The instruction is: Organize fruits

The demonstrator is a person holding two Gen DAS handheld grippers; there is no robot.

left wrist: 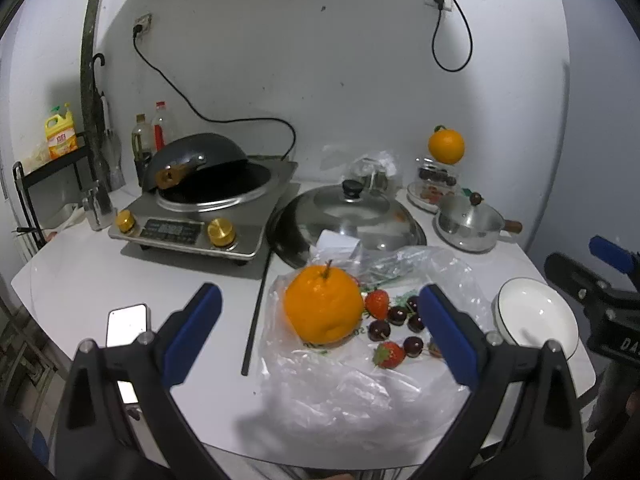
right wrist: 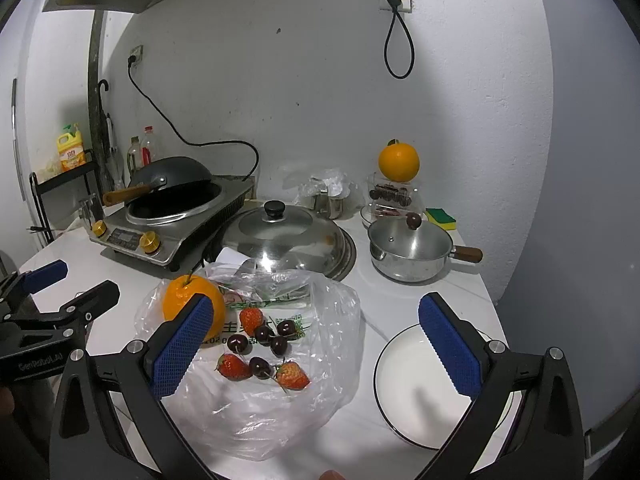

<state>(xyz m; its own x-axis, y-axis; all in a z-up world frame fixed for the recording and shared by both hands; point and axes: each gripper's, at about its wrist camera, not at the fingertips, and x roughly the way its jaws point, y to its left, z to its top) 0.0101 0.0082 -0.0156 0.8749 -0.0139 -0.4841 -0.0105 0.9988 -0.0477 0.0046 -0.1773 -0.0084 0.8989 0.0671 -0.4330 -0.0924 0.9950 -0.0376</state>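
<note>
white counter (right wrist: 400, 292) is carrying a plastic bag (right wrist: 280, 412), empty plate (right wrist: 416, 384), induction cooker (right wrist: 160, 232), lidded wok (right wrist: 288, 240), saucepan (right wrist: 408, 252), sponge (right wrist: 440, 218), phone (left wrist: 127, 322) and black stick (left wrist: 256, 312).

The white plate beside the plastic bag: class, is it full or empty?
Empty. The plate shows only bare white inside its dark rim; the orange, strawberries and cherries all lie on the bag.

"GenRobot.AI" on left hand-held gripper (right wrist: 60, 280); "立白" on yellow detergent bottle (left wrist: 61, 132).
</note>
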